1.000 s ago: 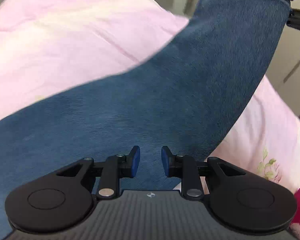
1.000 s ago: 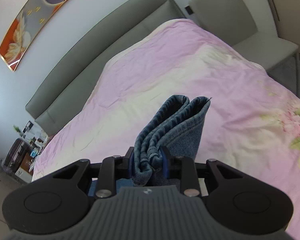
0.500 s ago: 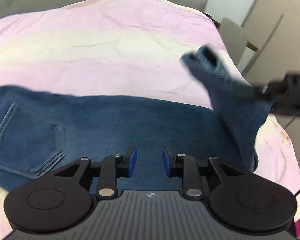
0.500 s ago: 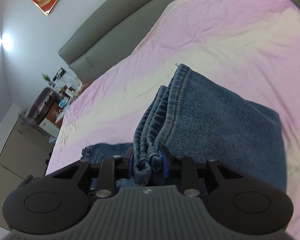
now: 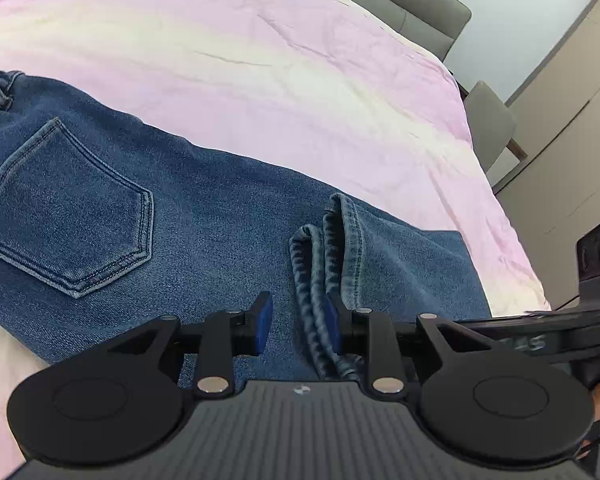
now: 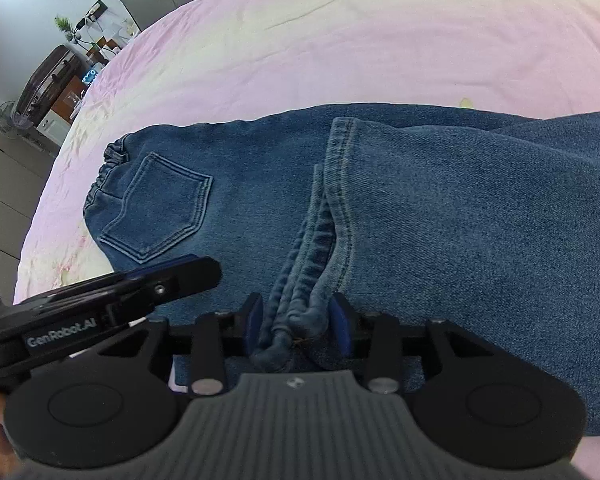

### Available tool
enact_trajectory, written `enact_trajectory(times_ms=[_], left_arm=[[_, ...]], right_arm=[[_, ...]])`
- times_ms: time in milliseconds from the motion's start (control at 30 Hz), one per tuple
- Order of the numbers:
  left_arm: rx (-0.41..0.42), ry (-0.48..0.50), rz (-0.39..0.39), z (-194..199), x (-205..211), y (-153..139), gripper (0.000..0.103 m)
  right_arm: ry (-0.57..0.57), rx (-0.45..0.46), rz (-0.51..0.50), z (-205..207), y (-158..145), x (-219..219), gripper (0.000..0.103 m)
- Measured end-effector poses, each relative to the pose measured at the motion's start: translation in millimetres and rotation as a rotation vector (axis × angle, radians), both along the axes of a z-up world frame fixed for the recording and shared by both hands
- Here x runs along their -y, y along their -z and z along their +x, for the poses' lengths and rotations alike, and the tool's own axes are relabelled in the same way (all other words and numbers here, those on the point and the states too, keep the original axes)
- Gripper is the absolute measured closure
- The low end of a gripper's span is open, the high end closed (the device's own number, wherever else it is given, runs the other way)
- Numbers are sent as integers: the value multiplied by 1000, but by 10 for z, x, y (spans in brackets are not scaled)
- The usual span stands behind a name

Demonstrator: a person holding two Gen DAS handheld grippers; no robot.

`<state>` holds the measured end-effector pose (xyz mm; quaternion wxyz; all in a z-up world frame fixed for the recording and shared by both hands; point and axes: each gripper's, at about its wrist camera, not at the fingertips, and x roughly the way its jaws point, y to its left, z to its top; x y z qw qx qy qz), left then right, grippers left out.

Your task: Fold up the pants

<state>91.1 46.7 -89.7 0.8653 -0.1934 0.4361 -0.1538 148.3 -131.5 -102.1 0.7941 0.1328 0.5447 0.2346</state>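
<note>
Hems now folded onto one pair of jeans; right tool opening around hems; left tool released.

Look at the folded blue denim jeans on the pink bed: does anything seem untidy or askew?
Yes. The blue denim jeans have their stitched leg hems staggered, not lined up, and bunched between the opening right gripper. The pink bedsheet is only lightly creased.
</note>
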Motion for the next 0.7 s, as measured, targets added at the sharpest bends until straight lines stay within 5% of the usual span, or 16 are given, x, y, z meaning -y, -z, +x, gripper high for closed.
enact_trajectory(times_ms=[133, 333, 467, 600, 700], left_arm=[[1, -36, -14, 6, -52, 8, 72], [-8, -35, -9, -6, -74, 51, 71], [-14, -35, -30, -9, -97, 66, 71], [-19, -21, -113, -9, -108, 65, 70], [-38, -3, -193, 19, -79, 89, 57]], right_arm=[[15, 53, -71, 101, -201, -56, 60], [2, -57, -184, 34, 220, -207, 68], [42, -54, -102, -23, 234, -145, 89], [12, 3, -32, -227, -56, -26, 89], [-54, 41, -21, -354, -213, -52, 89]])
